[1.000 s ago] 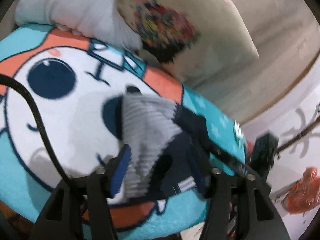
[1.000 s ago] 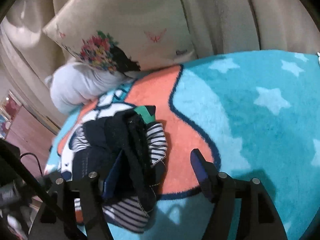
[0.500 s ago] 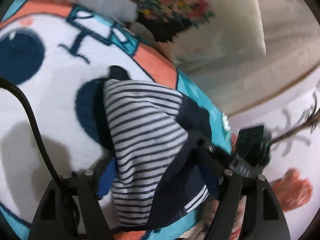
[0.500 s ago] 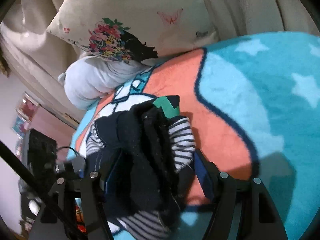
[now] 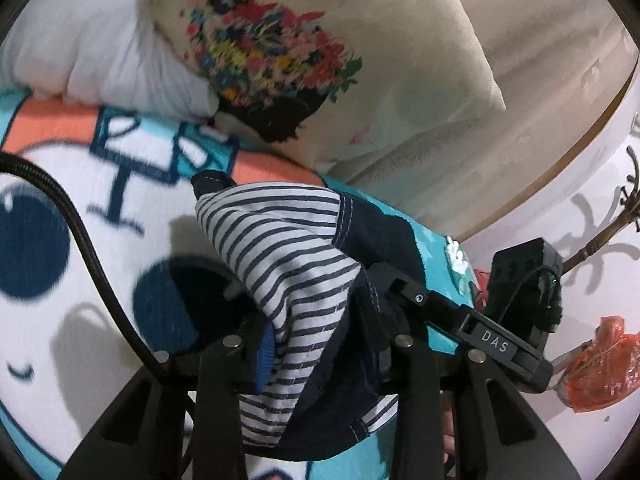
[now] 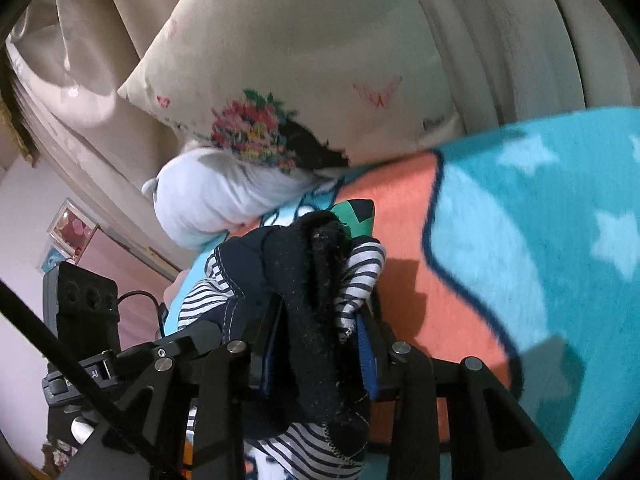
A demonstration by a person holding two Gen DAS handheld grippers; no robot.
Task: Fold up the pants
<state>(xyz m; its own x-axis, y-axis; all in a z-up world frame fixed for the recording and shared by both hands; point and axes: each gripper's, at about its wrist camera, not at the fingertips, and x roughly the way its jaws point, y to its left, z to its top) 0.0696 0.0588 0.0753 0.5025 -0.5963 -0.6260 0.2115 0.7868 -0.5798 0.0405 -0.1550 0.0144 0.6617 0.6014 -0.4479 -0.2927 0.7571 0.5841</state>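
Note:
The pants [image 5: 296, 264] are small, navy with a white-and-navy striped lining, bunched up over a cartoon blanket [image 5: 80, 240]. My left gripper [image 5: 320, 356] is shut on the striped and navy cloth. In the right wrist view the pants [image 6: 320, 280] hang as a dark, fuzzy bunch, and my right gripper [image 6: 316, 348] is shut on them, lifted a little above the blanket [image 6: 520, 260]. The right gripper's body [image 5: 496, 344] shows close beside the pants in the left wrist view.
A floral cream pillow [image 5: 320, 60] and a white pillow [image 5: 88, 48] lie at the far edge of the blanket, with cream curtains [image 6: 500, 40] behind. An orange plastic bag [image 5: 600, 368] lies off to the right. A black cable [image 5: 80, 248] crosses the left wrist view.
Both grippers have closed on the pants and lifted the bunch off the blanket. The two grippers have come closer together, and the views have tilted up toward the pillows.

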